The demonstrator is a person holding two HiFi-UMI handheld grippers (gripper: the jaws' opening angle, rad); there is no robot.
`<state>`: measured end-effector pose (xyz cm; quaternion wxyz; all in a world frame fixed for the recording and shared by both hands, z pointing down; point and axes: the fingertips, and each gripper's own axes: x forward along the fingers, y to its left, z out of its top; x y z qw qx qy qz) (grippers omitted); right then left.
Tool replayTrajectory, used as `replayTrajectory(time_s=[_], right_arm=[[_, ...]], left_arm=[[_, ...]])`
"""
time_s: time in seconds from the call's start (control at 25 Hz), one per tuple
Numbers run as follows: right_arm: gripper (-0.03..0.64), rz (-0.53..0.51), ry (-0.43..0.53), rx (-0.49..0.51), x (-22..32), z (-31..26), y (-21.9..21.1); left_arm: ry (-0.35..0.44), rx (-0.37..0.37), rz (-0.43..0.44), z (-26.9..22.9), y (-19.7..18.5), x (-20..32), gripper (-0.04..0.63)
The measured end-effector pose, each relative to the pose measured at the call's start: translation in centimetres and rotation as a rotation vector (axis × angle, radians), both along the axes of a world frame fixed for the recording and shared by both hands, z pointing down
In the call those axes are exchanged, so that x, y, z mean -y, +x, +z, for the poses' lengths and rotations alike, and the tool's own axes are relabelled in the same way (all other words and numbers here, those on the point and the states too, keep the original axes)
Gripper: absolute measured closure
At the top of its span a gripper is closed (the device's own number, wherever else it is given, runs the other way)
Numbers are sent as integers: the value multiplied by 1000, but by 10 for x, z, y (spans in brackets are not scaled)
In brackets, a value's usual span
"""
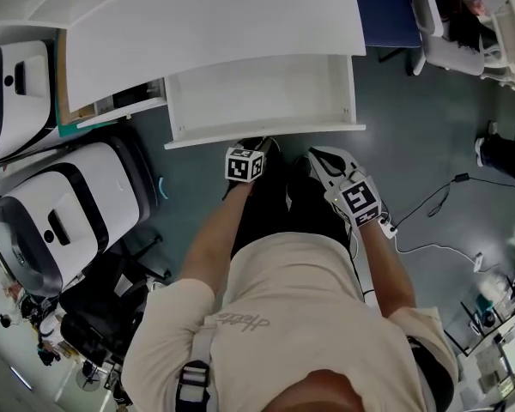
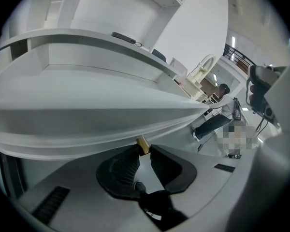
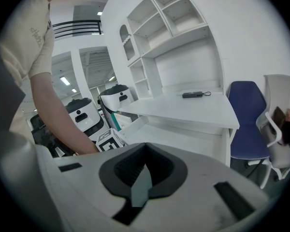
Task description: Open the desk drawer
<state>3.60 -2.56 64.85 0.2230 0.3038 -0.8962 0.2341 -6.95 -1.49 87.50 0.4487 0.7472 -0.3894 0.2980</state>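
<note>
On one drawer knob point(image 2: 143, 143), one left gripper point(image 2: 144, 149)

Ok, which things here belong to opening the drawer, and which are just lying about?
Part of the job:
- desk
- drawer, already pulled out
- brass knob on its front
- left gripper, shut on the knob

Just lying about:
- right gripper, shut and empty, held off the desk
- black device on the desktop
- blue chair
- white robots
- floor cables

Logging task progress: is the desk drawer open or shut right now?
Open: the drawer juts out from under the desk, its bare inside showing; left gripper grips its knob.
</note>
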Motion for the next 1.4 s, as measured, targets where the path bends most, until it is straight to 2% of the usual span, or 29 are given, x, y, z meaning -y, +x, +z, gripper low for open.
replayTrajectory(time_s=[0.44, 0.64, 0.8, 1.08, 1.24, 1.4], right_arm=[[618, -14, -19, -8, -49, 9, 21], [618, -27, -1, -4, -62, 2, 28], [618, -41, 2, -8, -74, -2, 33], [618, -57, 19, -13, -84, -9, 53], [618, -74, 24, -13, -89, -12, 66], [618, -84, 53, -7, -90, -18, 69]], left_arm=[[-9, 18, -18, 1, 4, -36, 518], [-11, 34, -55, 0, 7, -40, 520], [-7, 54, -46, 0, 6, -43, 522], [1, 102, -188, -3, 3, -41, 520], [-1, 172, -213, -10, 5, -43, 517], [29, 163, -250, -24, -2, -52, 520]])
